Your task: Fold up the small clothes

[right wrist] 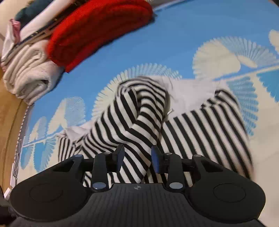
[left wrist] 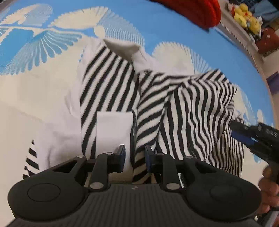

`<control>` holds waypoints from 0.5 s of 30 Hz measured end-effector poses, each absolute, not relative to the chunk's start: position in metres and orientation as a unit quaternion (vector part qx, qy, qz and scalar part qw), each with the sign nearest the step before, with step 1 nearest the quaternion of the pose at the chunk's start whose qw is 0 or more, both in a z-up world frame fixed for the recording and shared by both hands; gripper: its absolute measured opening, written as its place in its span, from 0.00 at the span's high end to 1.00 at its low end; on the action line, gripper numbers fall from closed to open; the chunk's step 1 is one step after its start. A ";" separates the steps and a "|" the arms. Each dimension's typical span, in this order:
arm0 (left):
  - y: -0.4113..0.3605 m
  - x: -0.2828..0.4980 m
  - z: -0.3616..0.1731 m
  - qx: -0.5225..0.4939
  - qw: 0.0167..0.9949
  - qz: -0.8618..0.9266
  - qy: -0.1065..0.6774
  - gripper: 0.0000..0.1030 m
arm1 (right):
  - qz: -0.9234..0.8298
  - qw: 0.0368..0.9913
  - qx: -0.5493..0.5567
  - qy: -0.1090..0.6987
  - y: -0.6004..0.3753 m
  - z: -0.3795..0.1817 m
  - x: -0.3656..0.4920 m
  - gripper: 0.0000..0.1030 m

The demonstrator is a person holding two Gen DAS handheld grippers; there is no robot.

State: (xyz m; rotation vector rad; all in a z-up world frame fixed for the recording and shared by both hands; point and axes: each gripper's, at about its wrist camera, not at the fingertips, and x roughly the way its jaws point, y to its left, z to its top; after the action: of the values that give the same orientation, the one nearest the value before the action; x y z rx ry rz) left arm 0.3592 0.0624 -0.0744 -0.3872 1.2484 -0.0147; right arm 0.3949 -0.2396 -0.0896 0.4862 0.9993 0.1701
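- Leftmost in the right wrist view, a pile of folded clothes (right wrist: 27, 75) sat at the edge of the blue cloth with white fan patterns (right wrist: 174, 43); pale ribbed and pink pieces lay stacked in it.
- Next to that pile, and partly on it, lay a red knitted garment (right wrist: 97, 31), well apart from the striped piece.
- Further right, in the middle of the patterned cloth, lay the black-and-white striped garment (right wrist: 200, 131), with a white panel showing along its far side.
- One striped sleeve (right wrist: 139, 122) was doubled over in a loop, and its near end ran down between the jaws of the right gripper (right wrist: 137, 159); the jaws stood parted on either side of it, and the fingers (right wrist: 120, 155) did not appear to press the fabric.
- In the left wrist view, the same striped garment (left wrist: 111, 83) lay bunched on the blue cloth (left wrist: 174, 26), its white collar (left wrist: 122, 47) pointing away from the camera.
- A white folded part (left wrist: 113, 129) of it lay just ahead of the left gripper (left wrist: 135, 156), whose jaws were a little apart over a striped edge without visibly pinching it.
- At the right of that view, the right gripper (left wrist: 244, 134) reached in at the raised striped fold, with a hand (left wrist: 269, 188) behind it.
- Far right, beyond the cloth's edge, sat yellow soft toys (left wrist: 247, 15), blurred.
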 end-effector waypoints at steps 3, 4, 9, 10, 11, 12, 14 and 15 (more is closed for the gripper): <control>0.059 0.360 -0.077 -0.177 0.788 -0.031 0.588 0.74 | 0.075 0.840 0.225 0.488 -0.232 -0.106 0.403 0.65; 0.057 0.360 -0.077 -0.172 0.789 -0.037 0.589 0.72 | 0.072 0.837 0.226 0.493 -0.230 -0.111 0.405 0.65; 0.055 0.364 -0.088 -0.144 0.787 -0.031 0.599 0.86 | 0.065 0.829 0.232 0.504 -0.225 -0.128 0.408 0.93; 0.055 0.366 -0.089 -0.147 0.785 -0.032 0.601 0.95 | 0.065 0.833 0.230 0.499 -0.225 -0.126 0.408 0.99; 0.056 0.368 -0.089 -0.152 0.785 -0.032 0.600 0.98 | 0.067 0.837 0.231 0.492 -0.226 -0.122 0.406 0.99; 0.057 0.370 -0.085 -0.154 0.789 -0.033 0.594 0.99 | 0.072 0.840 0.240 0.482 -0.229 -0.116 0.404 0.99; 0.061 0.371 -0.069 -0.159 0.811 -0.032 0.563 0.99 | 0.084 0.847 0.267 0.451 -0.238 -0.099 0.400 0.99; 0.065 0.371 -0.054 -0.168 0.831 -0.033 0.529 0.99 | 0.091 0.854 0.281 0.429 -0.244 -0.086 0.396 0.99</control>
State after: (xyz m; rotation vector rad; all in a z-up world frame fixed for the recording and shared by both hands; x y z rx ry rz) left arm 0.3709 0.0654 -0.0545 -0.3571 1.1212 -0.0698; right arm 0.3963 -0.2435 -0.0856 0.5906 0.9027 0.1920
